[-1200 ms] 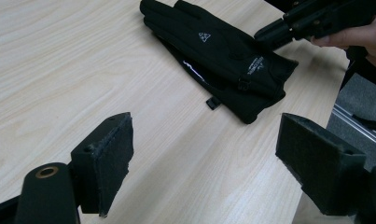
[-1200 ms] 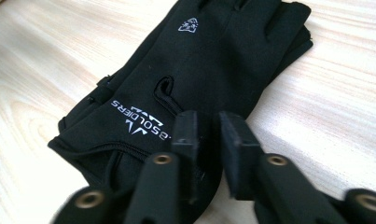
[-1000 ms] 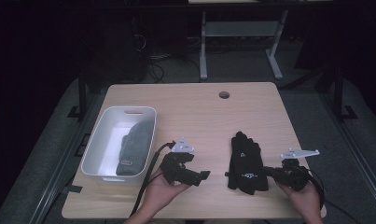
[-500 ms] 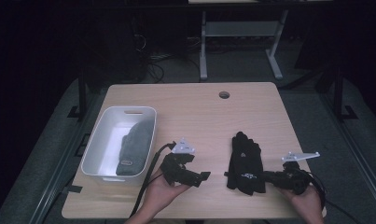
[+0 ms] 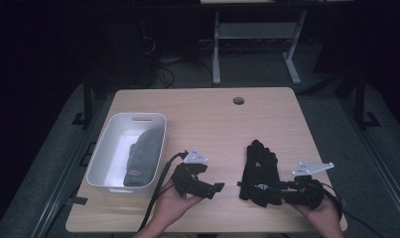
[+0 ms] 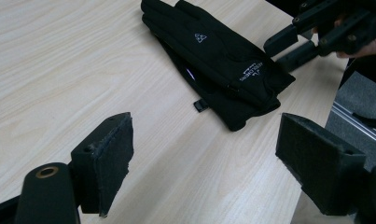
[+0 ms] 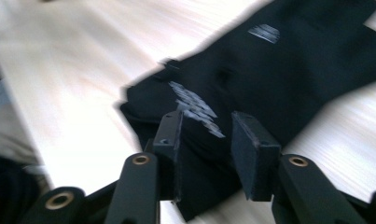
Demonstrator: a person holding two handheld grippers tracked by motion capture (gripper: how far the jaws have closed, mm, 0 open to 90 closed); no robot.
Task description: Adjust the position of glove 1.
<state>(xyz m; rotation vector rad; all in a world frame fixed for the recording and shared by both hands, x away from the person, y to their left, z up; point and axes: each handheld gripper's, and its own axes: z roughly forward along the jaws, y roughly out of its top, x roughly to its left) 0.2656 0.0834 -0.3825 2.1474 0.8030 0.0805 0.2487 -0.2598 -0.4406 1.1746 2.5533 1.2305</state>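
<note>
Near the front right corner of the pale wooden surface (image 5: 202, 114) lies a pair of black fabric gloves (image 5: 259, 171), stacked flat with fingers pointing toward the far edge. At the left edge a white plastic bin (image 5: 104, 154) already holds a grey knitted beanie (image 5: 142, 157), so one garment seems put away and the gloves are probably next.

At the cuffs, the right hand-held gripper (image 7: 206, 135) has just been opening its jaws; they now stand partly apart over the cloth, pads not pressing it. Nearer the middle, the left hand-held gripper (image 6: 204, 156) is wide open and empty, aimed at the gloves.

White print and a small triangular logo mark the gloves; the lettering is too small to read. A patch on the beanie is illegible too.
</note>
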